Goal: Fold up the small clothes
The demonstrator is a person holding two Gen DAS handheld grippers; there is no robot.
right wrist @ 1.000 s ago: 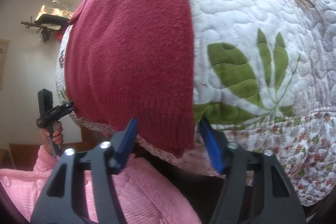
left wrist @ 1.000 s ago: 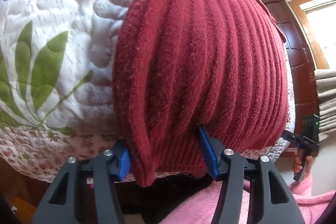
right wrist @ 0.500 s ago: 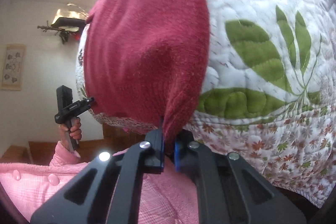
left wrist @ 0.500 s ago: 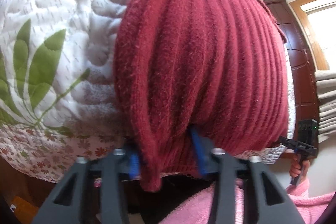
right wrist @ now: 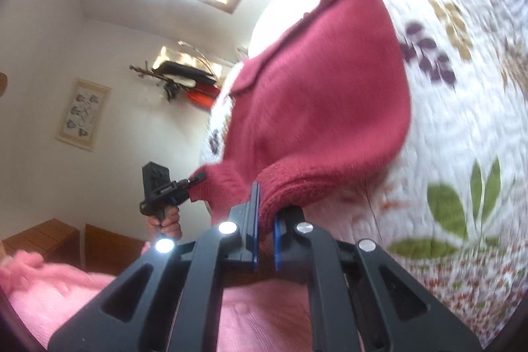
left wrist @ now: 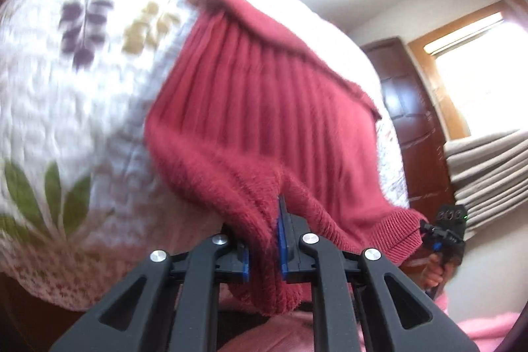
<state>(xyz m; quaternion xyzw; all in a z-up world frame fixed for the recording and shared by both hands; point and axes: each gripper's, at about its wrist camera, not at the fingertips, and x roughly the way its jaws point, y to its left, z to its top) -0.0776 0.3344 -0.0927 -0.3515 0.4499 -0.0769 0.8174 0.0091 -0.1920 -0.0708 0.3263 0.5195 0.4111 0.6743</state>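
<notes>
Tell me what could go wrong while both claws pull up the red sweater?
The left claw pinches a thick bunch of the red knit sweater, so the hem may lift unevenly and the fold could come out crooked. The right claw holds only the edge, which might slip out. The far end may drag across the quilt.

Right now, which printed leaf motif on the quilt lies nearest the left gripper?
The large green leaf motif, just beside the left gripper; the purple leaf sprig and tan leaf sprig lie farther up.

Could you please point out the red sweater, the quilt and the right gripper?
red sweater [left wrist: 270, 108], left wrist view, ribbed middle.
quilt [right wrist: 462, 127], right wrist view, bare white patch.
right gripper [right wrist: 265, 220], right wrist view, between fingertips.
</notes>
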